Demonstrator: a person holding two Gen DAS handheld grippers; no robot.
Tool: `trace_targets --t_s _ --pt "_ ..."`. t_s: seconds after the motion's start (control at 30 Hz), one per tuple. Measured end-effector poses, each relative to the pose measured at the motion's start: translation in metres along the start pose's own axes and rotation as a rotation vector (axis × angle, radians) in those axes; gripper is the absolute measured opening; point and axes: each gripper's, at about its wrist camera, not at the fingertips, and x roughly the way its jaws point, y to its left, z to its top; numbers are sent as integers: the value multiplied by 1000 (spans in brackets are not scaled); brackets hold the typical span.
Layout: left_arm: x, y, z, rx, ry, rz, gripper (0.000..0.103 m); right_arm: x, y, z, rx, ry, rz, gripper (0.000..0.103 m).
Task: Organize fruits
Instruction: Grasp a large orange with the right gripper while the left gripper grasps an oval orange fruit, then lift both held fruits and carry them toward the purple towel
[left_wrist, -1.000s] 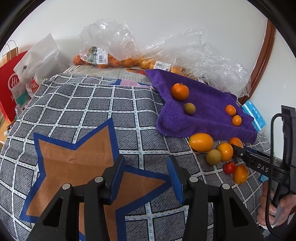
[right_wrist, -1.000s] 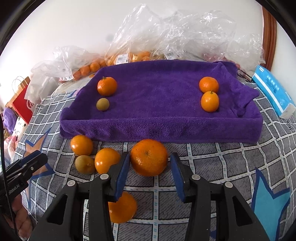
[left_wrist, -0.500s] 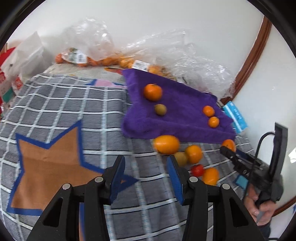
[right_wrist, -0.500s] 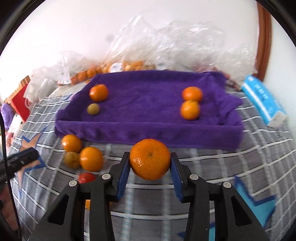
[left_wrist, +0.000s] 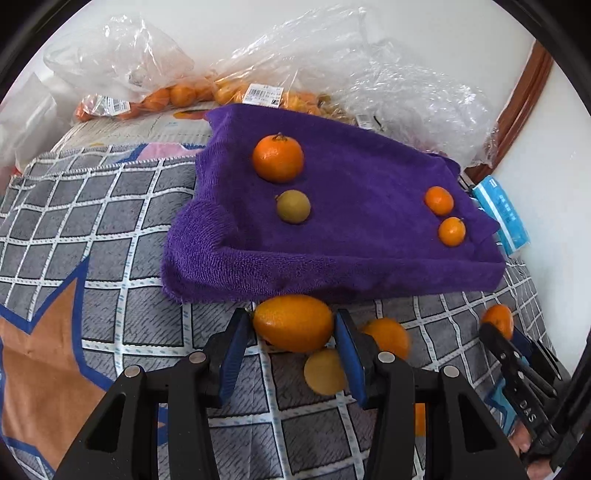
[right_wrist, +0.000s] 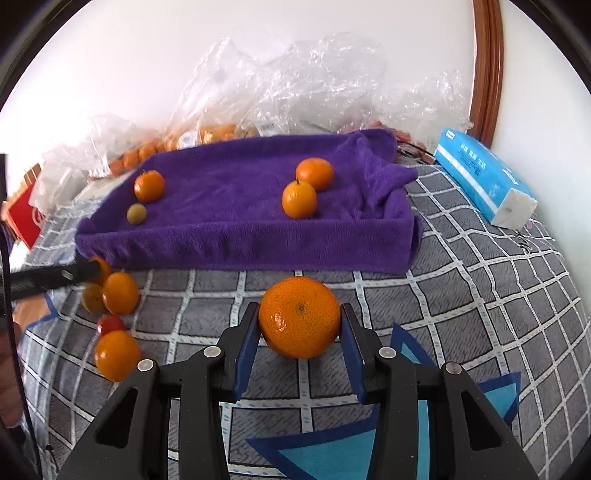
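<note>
The right gripper (right_wrist: 298, 349) has just closed its jaws on a big orange (right_wrist: 299, 317) and lifted it, while the left gripper (left_wrist: 291, 354), still open, now straddles an oval orange fruit (left_wrist: 293, 323) beside the purple towel tray (left_wrist: 332, 266), which holds four fruits.

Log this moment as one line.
left tongs: open around oval orange fruit on blanket | right tongs: just closed, gripping mandarin | purple towel: four fruits on it
</note>
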Motion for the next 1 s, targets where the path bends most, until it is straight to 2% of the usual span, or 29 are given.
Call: trace_targets --t_s 0.23,0.4,0.5,0.67,1.0 --pt "-5 2 -1 14 -29 35 42 2 -3 -1 24 11 19 42" --pt "-18 19 -4 7 -42 129 42 2 -4 -1 23 12 37 42" --pt "-18 28 -10 9 -34 110 43 2 -4 -1 25 9 39 42" --pt "-17 25 -18 60 -102 132 41 2 0 -1 4 9 27 42" --pt "-17 26 -16 40 -106 107 41 2 1 -1 -5 16 25 42"
